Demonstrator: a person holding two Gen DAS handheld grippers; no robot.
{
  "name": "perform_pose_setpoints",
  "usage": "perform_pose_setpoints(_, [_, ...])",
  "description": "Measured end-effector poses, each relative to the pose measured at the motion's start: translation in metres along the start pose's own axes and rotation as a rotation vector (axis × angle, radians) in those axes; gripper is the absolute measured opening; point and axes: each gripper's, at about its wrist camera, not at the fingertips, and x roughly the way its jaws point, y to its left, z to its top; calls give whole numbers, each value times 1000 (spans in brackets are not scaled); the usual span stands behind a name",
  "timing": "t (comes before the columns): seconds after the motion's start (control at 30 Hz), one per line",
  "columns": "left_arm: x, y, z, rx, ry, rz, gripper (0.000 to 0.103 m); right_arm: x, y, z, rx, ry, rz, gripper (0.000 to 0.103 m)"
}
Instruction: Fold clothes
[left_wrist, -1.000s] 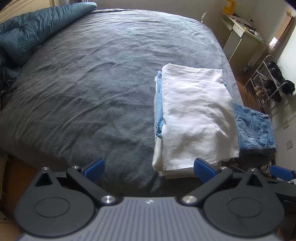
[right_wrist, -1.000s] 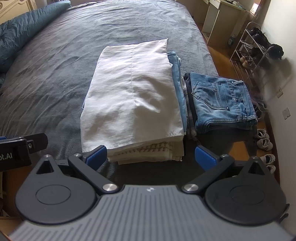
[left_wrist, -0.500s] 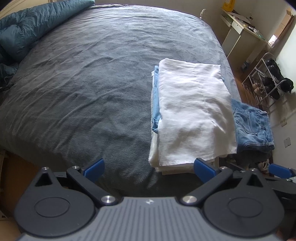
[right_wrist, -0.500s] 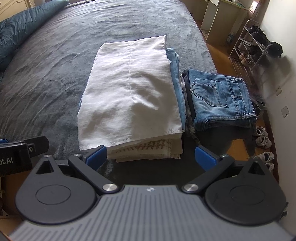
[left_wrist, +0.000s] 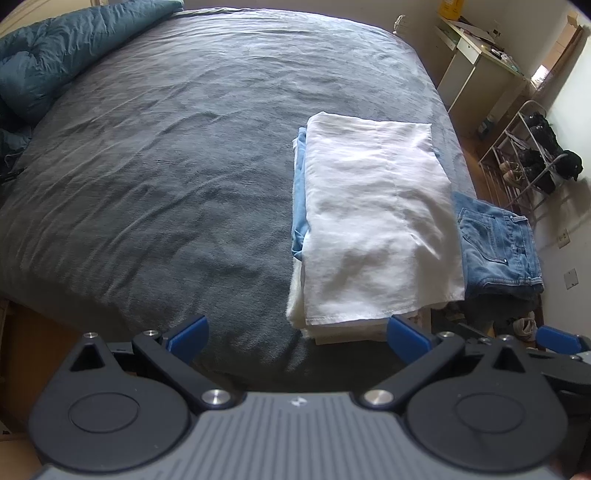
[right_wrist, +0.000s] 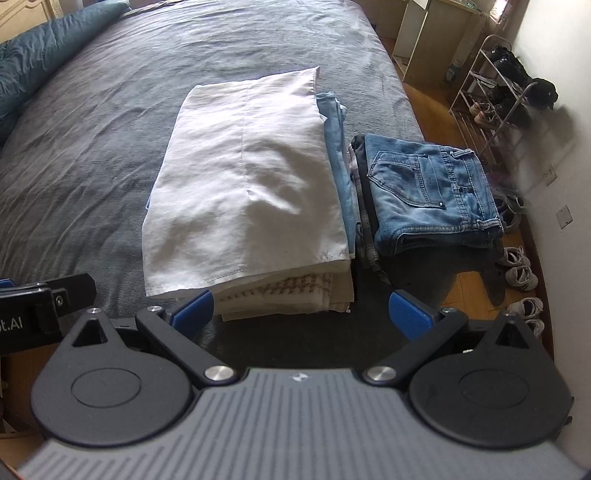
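Note:
A folded white garment tops a stack on the bed's near right part. A light blue garment and a houndstooth piece lie under it. Folded blue jeans sit just right of the stack, at the bed's corner. My left gripper hangs open near the bed's front edge, left of the stack's near end, holding nothing. My right gripper is open too, empty, just short of the stack's near edge. Its blue tip shows at the right in the left wrist view.
The dark grey bedspread covers a wide bed. A teal duvet is bunched at the far left. A white desk and a wire shoe rack stand on the right, with several shoes on the wooden floor.
Both grippers have drawn back a little from the stack and lifted slightly, so the stack sits further up in both views. Both stay open. The clothes have not moved.

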Motion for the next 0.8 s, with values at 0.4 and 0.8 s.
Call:
perform_pose_setpoints(0.4, [1, -5, -1, 8, 5, -10, 103, -1, -4, -3, 6, -1, -8, 102])
perform_pose_setpoints(0.8, [3, -2, 1, 7, 14, -11, 103, 1, -2, -2, 3, 4, -9, 102])
